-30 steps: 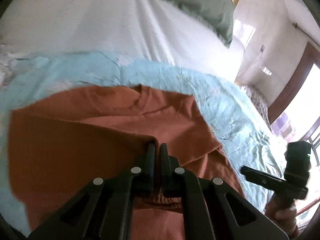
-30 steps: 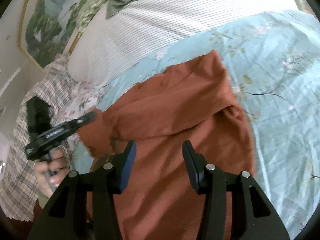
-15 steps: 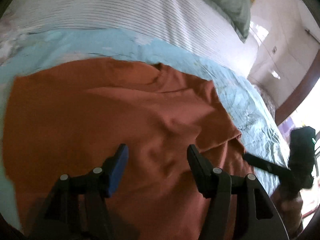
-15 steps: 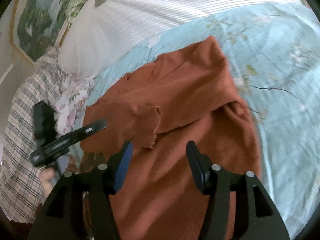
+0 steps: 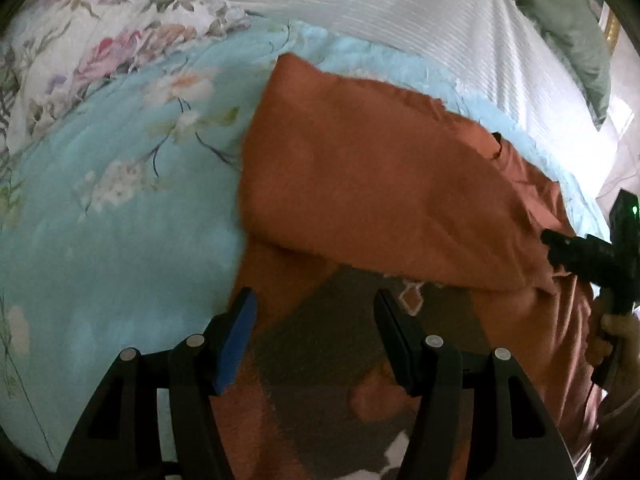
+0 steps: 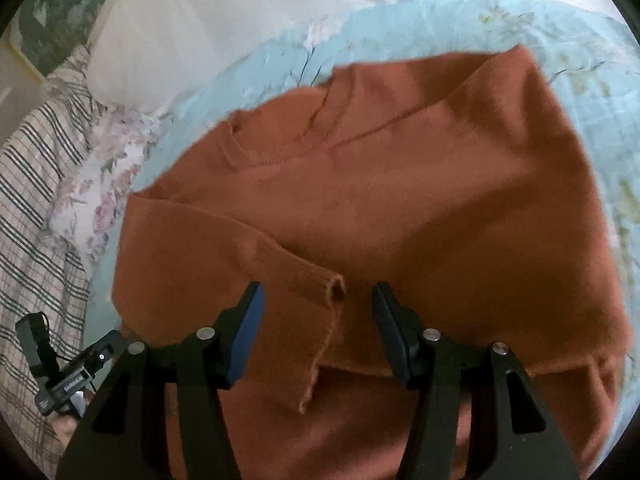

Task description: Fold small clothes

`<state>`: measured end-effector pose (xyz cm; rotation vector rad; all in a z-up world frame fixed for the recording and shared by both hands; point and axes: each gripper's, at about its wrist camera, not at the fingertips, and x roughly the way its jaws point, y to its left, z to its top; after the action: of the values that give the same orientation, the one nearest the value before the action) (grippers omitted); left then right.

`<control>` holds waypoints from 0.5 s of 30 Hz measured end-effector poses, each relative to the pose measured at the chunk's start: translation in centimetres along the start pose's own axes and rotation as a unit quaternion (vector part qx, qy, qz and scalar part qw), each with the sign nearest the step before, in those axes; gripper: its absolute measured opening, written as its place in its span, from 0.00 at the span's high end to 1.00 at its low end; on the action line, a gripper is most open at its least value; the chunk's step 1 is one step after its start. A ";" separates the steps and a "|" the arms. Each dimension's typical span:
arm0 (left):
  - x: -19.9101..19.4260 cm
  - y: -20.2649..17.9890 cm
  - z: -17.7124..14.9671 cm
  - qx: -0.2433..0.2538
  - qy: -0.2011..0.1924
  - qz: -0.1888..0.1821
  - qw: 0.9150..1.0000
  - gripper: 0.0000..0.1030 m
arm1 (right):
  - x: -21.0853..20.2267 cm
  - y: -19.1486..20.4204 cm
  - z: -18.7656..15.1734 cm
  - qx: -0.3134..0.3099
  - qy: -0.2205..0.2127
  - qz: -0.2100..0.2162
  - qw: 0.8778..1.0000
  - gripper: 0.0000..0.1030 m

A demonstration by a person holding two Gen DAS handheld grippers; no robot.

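Observation:
A rust-orange sweater (image 5: 380, 184) lies on the light blue floral bedspread (image 5: 100, 220), with both sleeves folded in across the body; it also shows in the right wrist view (image 6: 400, 208). A sleeve cuff (image 6: 328, 300) rests just ahead of my right gripper (image 6: 316, 300), which is open and empty above the sweater's lower part. My left gripper (image 5: 314, 308) is open and empty over the sweater's near left edge. The right gripper shows at the right edge of the left wrist view (image 5: 592, 256), and the left gripper at the lower left of the right wrist view (image 6: 72, 376).
A white ribbed pillow (image 5: 420, 8) and a green cloth (image 5: 568, 28) lie at the far side. A floral quilt (image 5: 100, 32) and a plaid sheet (image 6: 32, 208) lie to the left. A framed picture (image 6: 52, 20) hangs on the wall.
My left gripper opened and let go of the sleeve, which now lies folded across the sweater. It then drew back to the left. My right gripper moved closer over the sweater, still open.

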<state>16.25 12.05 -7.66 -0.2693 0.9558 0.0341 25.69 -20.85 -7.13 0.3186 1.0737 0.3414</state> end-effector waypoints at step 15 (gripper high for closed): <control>4.0 -1.8 6.1 0.001 -0.009 0.009 1.000 0.46 | -14.1 -1.9 6.5 0.027 -0.175 0.026 0.984 0.94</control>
<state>23.71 11.46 -7.22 -0.2580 0.9412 0.0521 25.54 -29.10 6.17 0.4375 0.7305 0.2905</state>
